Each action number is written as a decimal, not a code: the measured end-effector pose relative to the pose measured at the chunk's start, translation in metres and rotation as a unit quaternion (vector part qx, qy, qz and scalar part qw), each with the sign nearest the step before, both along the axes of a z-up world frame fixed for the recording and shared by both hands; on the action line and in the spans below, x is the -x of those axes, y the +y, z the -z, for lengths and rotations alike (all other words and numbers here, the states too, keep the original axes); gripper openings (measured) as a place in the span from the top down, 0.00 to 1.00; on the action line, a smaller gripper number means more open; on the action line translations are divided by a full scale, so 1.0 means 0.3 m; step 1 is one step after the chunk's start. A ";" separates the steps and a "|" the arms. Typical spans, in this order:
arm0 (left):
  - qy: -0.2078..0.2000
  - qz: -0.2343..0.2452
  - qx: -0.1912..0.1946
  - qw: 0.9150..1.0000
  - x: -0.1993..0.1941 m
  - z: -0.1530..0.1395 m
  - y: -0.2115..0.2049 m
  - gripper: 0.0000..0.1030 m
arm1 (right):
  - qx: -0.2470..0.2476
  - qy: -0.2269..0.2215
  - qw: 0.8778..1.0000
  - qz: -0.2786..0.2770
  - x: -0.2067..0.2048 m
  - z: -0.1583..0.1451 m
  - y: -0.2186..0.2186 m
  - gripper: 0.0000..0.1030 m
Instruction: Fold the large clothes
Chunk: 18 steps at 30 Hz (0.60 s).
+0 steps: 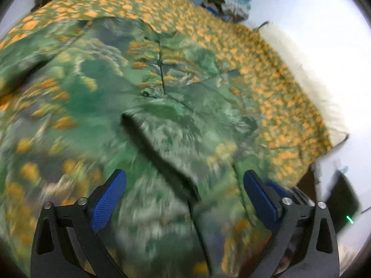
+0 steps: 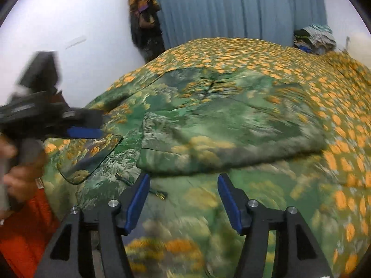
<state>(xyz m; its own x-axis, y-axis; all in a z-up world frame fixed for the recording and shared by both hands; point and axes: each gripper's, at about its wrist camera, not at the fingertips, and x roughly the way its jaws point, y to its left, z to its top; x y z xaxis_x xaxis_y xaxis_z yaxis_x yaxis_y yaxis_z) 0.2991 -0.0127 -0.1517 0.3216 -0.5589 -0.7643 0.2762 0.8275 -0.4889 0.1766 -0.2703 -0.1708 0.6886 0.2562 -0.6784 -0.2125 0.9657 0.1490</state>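
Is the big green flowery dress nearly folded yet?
Partly. One part of the green garment is already folded over itself on the orange-patterned bedspread. Nothing is in hand: the left gripper and right gripper both hang open above it. The near part still lies spread out, so more folds remain.

A bed (image 2: 301, 55) covered by an orange-dotted green spread carries a large green floral garment (image 2: 231, 125), partly folded across its middle; a heap of clothes (image 2: 314, 36) sits at its far right corner
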 end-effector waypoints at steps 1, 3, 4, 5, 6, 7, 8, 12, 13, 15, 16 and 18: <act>0.009 0.003 -0.006 1.000 -0.022 0.019 -0.023 0.22 | -0.005 -0.003 1.000 0.005 0.012 -0.007 -0.012 0.40; 0.044 0.014 -0.028 0.999 -0.075 0.080 -0.086 0.45 | -0.009 -0.010 1.000 0.013 0.037 -0.010 -0.022 0.40; 0.051 0.009 -0.050 0.997 -0.089 0.103 -0.104 0.61 | -0.010 -0.013 1.000 0.014 0.049 -0.013 -0.029 0.40; 0.049 0.001 -0.071 0.996 -0.100 0.118 -0.118 0.76 | -0.010 -0.016 1.000 0.013 0.057 -0.015 -0.036 0.40; 0.048 -0.003 -0.074 0.996 -0.100 0.117 -0.116 0.82 | -0.011 -0.020 1.000 0.013 0.066 -0.018 -0.045 0.40; 0.052 -0.010 -0.070 0.996 -0.101 0.106 -0.108 0.89 | -0.011 -0.021 1.000 0.014 0.071 -0.021 -0.051 0.40; 0.053 -0.011 -0.064 0.996 -0.101 0.082 -0.100 0.93 | -0.012 -0.024 1.000 0.017 0.074 -0.025 -0.063 0.40; -0.001 -0.002 -0.077 0.997 -0.144 -0.086 -0.079 0.95 | -0.030 -0.045 0.997 0.047 0.081 -0.074 -0.161 0.40; -0.014 -0.003 -0.078 0.997 -0.171 -0.127 -0.073 0.95 | -0.033 -0.048 0.997 0.055 0.070 -0.086 -0.192 0.40; -0.036 -0.016 -0.080 0.996 -0.273 -0.182 -0.061 0.95 | -0.031 -0.048 0.996 0.070 0.023 -0.107 -0.257 0.40; -0.045 -0.024 -0.080 0.995 -0.320 -0.196 -0.052 0.95 | -0.025 -0.048 0.995 0.080 -0.016 -0.120 -0.298 0.40; -0.060 -0.046 -0.076 0.994 -0.420 -0.195 -0.026 0.95 | -0.017 -0.051 0.994 0.094 -0.077 -0.143 -0.358 0.40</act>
<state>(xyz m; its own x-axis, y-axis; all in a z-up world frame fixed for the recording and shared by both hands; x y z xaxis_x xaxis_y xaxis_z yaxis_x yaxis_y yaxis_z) 0.4252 -0.0205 -0.0933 0.4603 -0.4041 -0.7905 0.2457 0.9136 -0.3240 0.1998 -0.3776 -0.1279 0.7910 0.1383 -0.5959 -0.0443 0.9845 0.1697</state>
